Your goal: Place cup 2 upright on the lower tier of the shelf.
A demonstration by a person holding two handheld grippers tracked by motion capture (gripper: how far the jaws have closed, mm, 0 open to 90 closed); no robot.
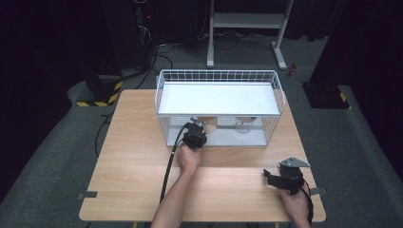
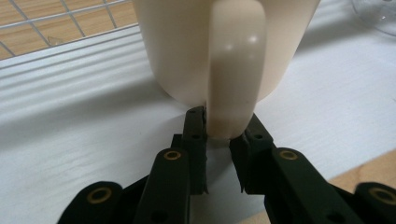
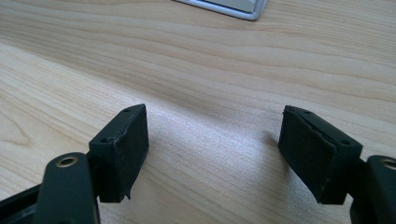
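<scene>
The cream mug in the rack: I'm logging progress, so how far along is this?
Done: the left gripper has reached into the wire rack and shut on the cream mug handle. In hand: that grip. Left: lifting it out; it sits on the lower shelf. The right gripper waits open.

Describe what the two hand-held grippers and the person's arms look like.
Both are black. The left hand-held gripper trails a thick black cable back along a bare forearm with no sleeve in view. The right hand-held gripper carries a grey three-cornered plate on top. Each has two black jaws with brass-coloured rivets and flat, worn black pads.
</scene>
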